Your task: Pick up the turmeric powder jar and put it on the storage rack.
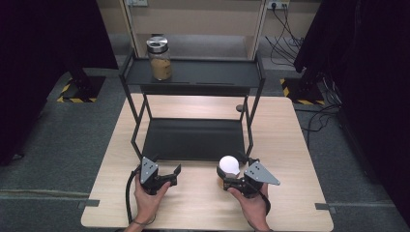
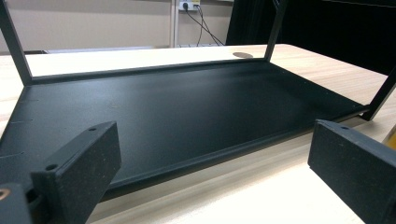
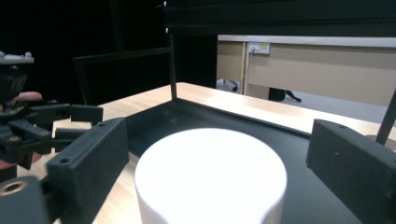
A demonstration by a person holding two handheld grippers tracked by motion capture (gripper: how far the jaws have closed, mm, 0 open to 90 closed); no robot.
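1. We count two jars: one white-lidded jar at the front of the tabletop, and one glass jar with a metal lid and tan contents on the rack's upper shelf.
2. We count one black two-tier metal rack, which gives two shelves, an upper one and a lower one.
3. We count two handheld grippers, the left gripper and the right gripper, each with two black fingers.
4. We count two hands, one on each gripper.
5. We count one wooden tabletop.
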